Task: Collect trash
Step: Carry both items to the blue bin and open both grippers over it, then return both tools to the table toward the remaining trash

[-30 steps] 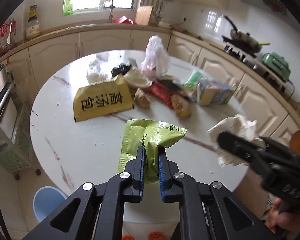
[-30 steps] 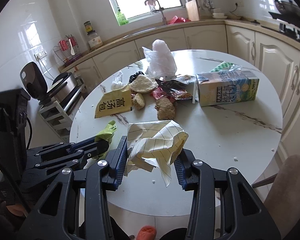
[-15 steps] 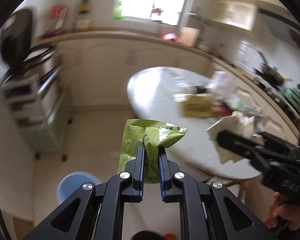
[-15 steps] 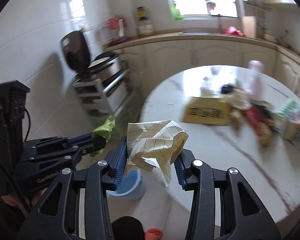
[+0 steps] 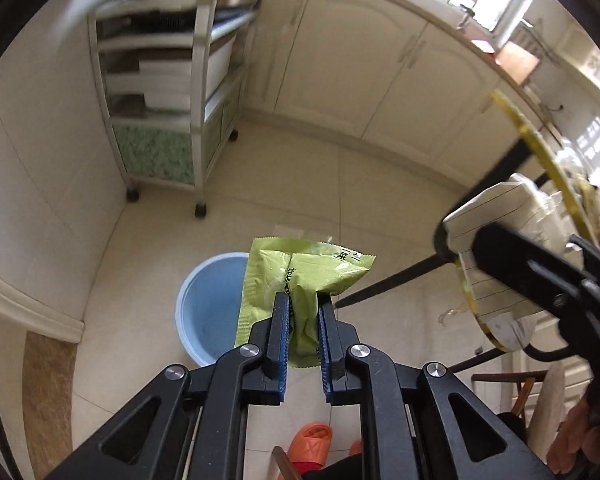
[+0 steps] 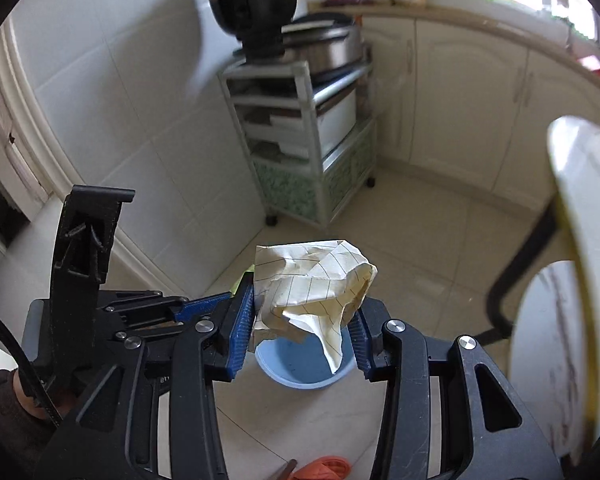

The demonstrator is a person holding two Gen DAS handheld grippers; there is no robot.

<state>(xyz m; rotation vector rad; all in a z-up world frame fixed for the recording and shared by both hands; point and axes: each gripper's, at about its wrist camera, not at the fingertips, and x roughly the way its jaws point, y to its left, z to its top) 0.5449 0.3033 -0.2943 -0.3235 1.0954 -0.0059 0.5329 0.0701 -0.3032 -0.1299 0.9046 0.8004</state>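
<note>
My left gripper (image 5: 303,304) is shut on a green snack wrapper (image 5: 300,272), held in the air above the floor at the right rim of a light blue bin (image 5: 208,308). The same bin (image 6: 300,368) shows in the right wrist view directly below my right gripper (image 6: 304,308), which is shut on a crumpled ball of lined paper (image 6: 312,280). That paper (image 5: 496,240) and the right gripper's black body appear at the right of the left wrist view. The left gripper's body sits at the left of the right wrist view.
A metal rolling shelf (image 5: 168,92) with an appliance on top stands against the tiled wall behind the bin. Cream cabinets (image 5: 360,64) line the back. The round table's edge (image 6: 572,248) and black legs are at the right. An orange slipper (image 5: 312,440) is on the floor near me.
Both grippers swung left off the littered table and tipped down toward the floor, carrying the wrapper and the paper. The blue bin now lies right under them.
</note>
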